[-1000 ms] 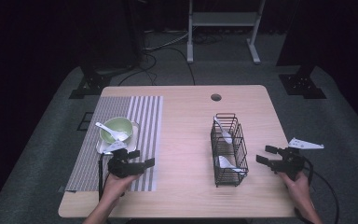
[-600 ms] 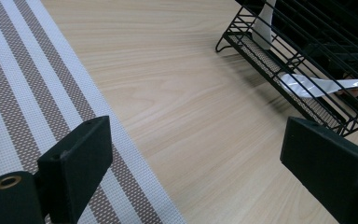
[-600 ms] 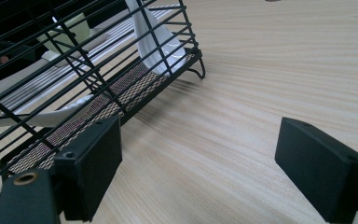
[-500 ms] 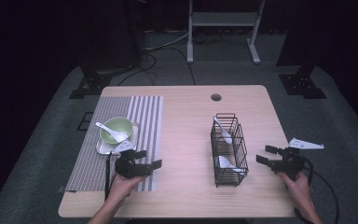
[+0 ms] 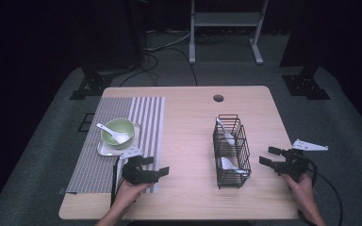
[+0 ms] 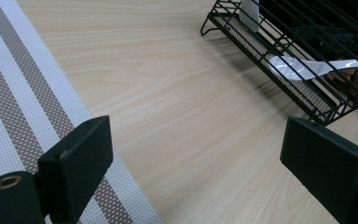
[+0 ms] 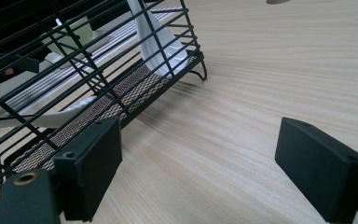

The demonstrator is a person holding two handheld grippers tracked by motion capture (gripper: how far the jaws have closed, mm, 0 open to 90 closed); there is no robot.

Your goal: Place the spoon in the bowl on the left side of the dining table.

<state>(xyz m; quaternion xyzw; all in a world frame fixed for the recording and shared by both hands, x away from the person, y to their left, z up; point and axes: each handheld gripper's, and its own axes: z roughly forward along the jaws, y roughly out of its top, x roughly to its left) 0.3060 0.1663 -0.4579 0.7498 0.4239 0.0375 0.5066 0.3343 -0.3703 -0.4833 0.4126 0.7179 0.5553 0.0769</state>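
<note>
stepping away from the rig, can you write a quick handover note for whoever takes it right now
Left hand-held gripper: open, empty, over the edge of the striped placemat, jaws pointing toward the wire basket.
Right hand-held gripper: open, empty, low over the table just right of the basket.
Things: two white spoons in the basket; a third white spoon lies in the green bowl on the placemat.
Done: one spoon looks placed in the bowl.
Left: probably the two basket spoons; neither is gripped yet.
</note>
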